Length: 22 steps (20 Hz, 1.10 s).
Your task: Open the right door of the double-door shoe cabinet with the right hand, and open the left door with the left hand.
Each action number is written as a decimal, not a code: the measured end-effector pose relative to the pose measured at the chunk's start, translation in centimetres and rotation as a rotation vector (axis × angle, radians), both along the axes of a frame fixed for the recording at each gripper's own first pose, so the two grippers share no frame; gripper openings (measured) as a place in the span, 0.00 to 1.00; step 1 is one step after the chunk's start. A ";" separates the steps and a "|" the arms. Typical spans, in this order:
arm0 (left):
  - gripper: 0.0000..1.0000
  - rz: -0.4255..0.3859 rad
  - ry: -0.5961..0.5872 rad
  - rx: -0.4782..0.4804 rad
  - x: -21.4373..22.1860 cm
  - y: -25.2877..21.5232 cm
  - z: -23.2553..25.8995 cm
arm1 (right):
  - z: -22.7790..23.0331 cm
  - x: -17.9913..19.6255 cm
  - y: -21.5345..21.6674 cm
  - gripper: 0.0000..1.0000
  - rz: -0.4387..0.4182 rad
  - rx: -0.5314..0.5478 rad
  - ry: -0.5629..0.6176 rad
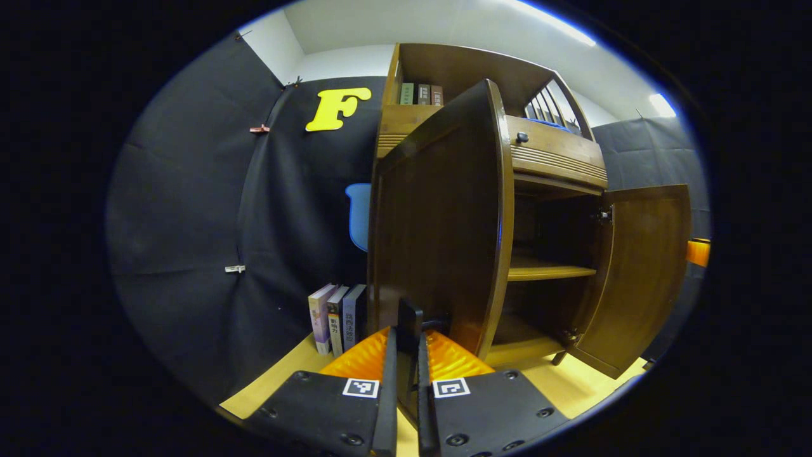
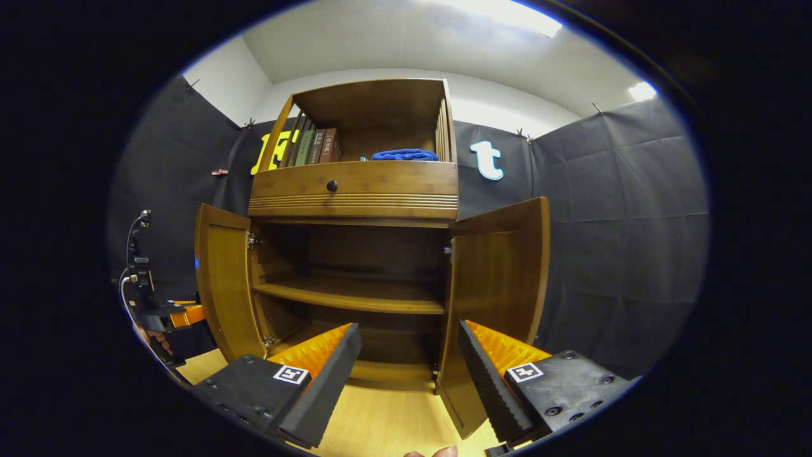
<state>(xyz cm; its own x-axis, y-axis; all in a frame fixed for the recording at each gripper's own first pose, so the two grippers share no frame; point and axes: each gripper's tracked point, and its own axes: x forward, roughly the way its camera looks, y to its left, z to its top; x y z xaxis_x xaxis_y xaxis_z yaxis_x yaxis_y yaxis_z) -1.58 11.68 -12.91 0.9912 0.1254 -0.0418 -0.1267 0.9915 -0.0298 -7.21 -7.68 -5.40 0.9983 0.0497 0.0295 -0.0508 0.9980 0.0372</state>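
We've got both cabinet [image 2: 355,190] doors swung out, left gripper [image 1: 406,371] fingers clamped on the left door [image 1: 438,228] handle to pull it, right gripper [image 2: 406,362] fingers apart, off the right door [image 2: 498,273].

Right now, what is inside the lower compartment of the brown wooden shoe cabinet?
Inside the brown wooden shoe cabinet, one bare wooden shelf and the floor board below; no shoes visible. The dark back corners cannot be judged.

Left tool [image 1: 406,355] clamped; right tool [image 2: 406,374] agape.
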 end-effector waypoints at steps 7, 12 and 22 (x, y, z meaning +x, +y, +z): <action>0.13 -0.028 -0.002 0.030 -1.3 3.7 0.4 | 0.0 0.4 3.3 0.98 0.036 -0.005 0.000; 0.13 0.006 -0.006 0.038 -2.4 6.9 0.6 | -0.4 1.0 5.8 0.98 0.063 -0.008 0.009; 0.14 0.020 -0.021 0.023 -4.6 7.8 1.0 | 0.0 1.4 8.7 0.98 0.093 0.008 0.027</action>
<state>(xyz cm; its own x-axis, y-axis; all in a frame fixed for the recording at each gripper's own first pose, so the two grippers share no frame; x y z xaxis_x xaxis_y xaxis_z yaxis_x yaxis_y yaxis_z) -6.20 19.52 -11.93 0.9891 0.1459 -0.0178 -0.1461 0.9892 -0.0104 -5.79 1.02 -5.44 0.9899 0.1420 0.0033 -0.1420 0.9887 0.0474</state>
